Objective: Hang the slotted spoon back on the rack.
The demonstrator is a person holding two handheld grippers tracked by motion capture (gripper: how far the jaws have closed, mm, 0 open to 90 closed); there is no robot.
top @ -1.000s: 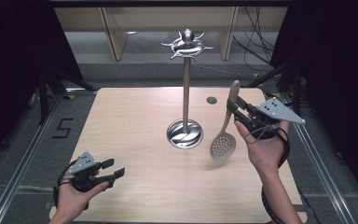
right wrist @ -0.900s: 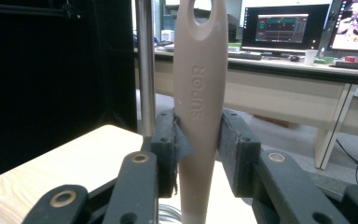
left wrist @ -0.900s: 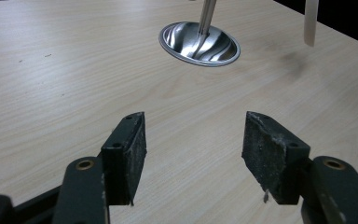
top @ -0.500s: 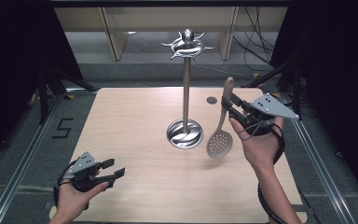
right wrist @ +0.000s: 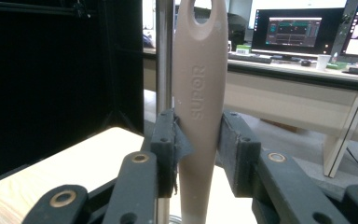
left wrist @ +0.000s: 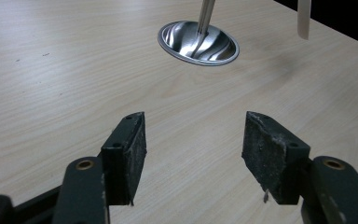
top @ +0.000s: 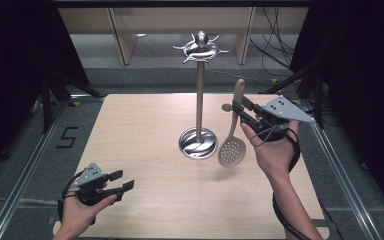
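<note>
Slotted spoon [top: 232,145] clamped upright in right hand-held gripper [top: 240,111], centre-right of frame; still to hang on rack [top: 200,50]. Left hand-held gripper [top: 120,180] open, empty.

The slotted spoon [top: 233,134] in the right hand-held gripper [top: 239,112] now hangs nearly upright, no longer tilted. Its perforated bowl sits closer to the utensil stand's base [top: 198,143] than a second ago.

Stand mid-table, skimmer held up to its right

The utensil stand [top: 199,142] rises from the middle of the table [top: 145,125]. Just right of its base hangs the slotted spoon [top: 232,145], handle up, clamped in the right gripper [top: 240,112]. The left gripper [top: 122,181] sits at the near left corner, well apart from both.
</note>
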